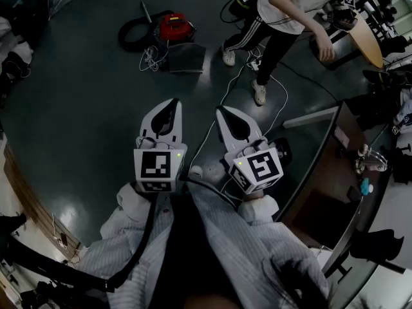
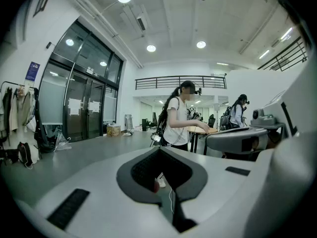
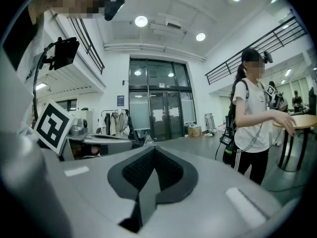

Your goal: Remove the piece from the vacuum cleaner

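The red vacuum cleaner lies on the dark floor far ahead, and its black hose coils to its left. My left gripper and right gripper are held side by side close to my body, well short of the vacuum. Both point forward over bare floor. The left gripper has its jaws together with nothing between them. The right gripper is likewise shut and empty. Which piece of the vacuum is meant cannot be made out at this distance.
A dark grey flat box and a bundle of white cable lie beside the vacuum. A person in a white shirt stands at the back right by a round wooden table. A white cable runs across the floor. A glass-edged desk stands at my right.
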Demonstrator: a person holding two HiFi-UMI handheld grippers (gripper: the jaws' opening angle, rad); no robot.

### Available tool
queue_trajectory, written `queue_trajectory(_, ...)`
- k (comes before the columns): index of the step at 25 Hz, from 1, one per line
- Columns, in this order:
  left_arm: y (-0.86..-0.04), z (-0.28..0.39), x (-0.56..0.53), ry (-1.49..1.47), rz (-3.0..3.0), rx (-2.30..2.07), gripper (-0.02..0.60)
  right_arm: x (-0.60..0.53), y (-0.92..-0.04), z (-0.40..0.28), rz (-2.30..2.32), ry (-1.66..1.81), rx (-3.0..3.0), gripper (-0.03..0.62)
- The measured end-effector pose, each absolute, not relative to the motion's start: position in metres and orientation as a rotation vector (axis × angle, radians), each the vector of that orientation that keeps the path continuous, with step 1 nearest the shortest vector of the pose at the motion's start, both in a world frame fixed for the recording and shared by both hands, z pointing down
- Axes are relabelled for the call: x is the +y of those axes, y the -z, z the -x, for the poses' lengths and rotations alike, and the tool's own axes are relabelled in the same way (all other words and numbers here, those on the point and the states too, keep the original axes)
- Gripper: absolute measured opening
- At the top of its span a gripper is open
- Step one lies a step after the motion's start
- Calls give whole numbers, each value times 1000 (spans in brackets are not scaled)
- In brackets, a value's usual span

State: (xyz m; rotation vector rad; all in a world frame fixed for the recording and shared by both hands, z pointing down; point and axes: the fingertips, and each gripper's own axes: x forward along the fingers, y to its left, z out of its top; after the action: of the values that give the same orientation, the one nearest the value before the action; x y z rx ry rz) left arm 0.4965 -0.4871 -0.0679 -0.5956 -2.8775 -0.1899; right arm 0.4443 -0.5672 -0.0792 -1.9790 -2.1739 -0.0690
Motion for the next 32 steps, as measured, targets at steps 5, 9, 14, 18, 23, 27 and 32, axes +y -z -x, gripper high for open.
queue_trajectory(5,66,-490,-487,191,594,-2877,5,-566,77,-438,1985,80,-2173,0)
queue_trajectory(9,63,-490,-487,197,613,-2868,5,-566,75,-436,1995,80,-2161,0)
queue_trajectory(14,54,-486,-482,198,643,-2846,5,-564,66,-427,1991,78,-2166,2)
queue_trajectory(18,45,-473,-476,200,664,-2827,5,-558,54,-411,1989,91,-2140,2)
queue_trajectory(23,20,-450,-450,212,675,-2793,5,-532,26,-384,1968,99,-2091,2)
queue_trajectory(27,-7,-420,-405,231,674,-2759,5,-492,0,-349,1940,107,-2064,2)
queue_trajectory(32,-30,-364,-324,244,633,-2727,5,-411,-21,-286,1887,126,-2069,2)
